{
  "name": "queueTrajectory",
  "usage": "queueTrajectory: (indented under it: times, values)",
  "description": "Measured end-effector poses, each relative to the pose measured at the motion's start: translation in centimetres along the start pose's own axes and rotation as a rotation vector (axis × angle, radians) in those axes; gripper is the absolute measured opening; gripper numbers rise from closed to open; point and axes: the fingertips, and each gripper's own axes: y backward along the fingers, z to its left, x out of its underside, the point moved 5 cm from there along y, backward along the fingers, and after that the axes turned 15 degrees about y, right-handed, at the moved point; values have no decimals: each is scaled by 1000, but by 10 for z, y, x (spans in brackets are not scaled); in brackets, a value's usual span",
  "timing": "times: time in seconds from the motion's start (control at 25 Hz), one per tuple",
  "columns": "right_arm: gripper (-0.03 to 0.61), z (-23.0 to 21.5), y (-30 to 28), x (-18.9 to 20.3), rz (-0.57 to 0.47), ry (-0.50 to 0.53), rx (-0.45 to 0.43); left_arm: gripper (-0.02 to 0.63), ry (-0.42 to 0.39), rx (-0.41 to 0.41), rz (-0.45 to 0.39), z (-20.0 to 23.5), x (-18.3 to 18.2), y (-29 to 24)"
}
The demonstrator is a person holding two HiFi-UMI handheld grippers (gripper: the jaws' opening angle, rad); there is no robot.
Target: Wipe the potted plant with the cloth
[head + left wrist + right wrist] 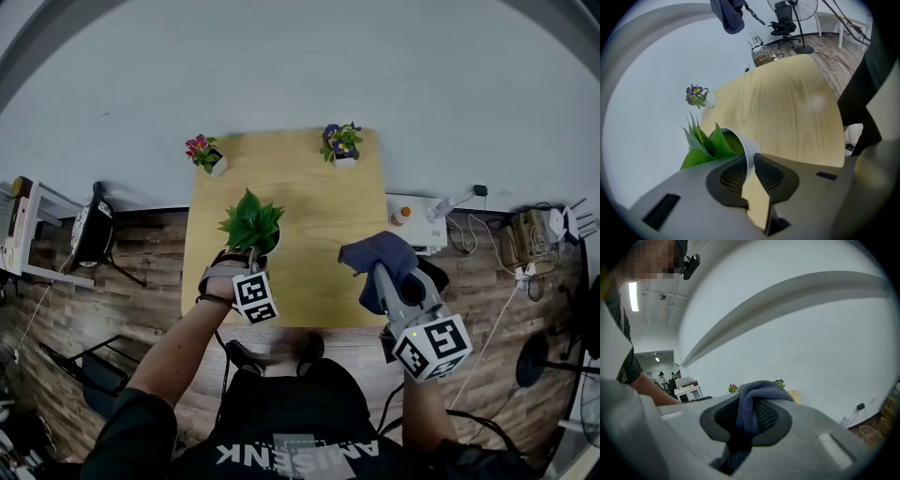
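Observation:
A potted plant (251,223) with broad green leaves in a white pot (740,143) stands on the left half of the wooden table (309,216). My left gripper (251,257) reaches it from the near side, and in the left gripper view the left gripper (749,161) is shut on the pot's near rim, one pad inside and one outside. To the right, above the table's near right corner, my right gripper (382,277) is shut on a dark blue cloth (386,251). The cloth (761,391) bunches over the right gripper (751,417) and hangs clear of the plant.
Two small flower pots stand at the table's far edge, a pink one (204,152) at the left and a purple one (341,142) at the right. A white box with an orange-topped bottle (401,216) sits on the floor at the right, a dark chair (92,234) at the left.

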Motion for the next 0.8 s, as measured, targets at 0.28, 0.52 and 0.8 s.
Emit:
queueTrajectory:
  times: [0.28, 0.52, 0.8]
  values:
    - [46, 8, -3, 2, 0, -7, 0, 40, 55, 109, -11, 4, -2, 8]
    - [46, 20, -4, -5, -4, -10, 19, 37, 121, 188, -51, 14, 0, 36]
    - [46, 47, -11, -38, -54, 21, 21, 37, 212, 289, -169, 43, -3, 112]
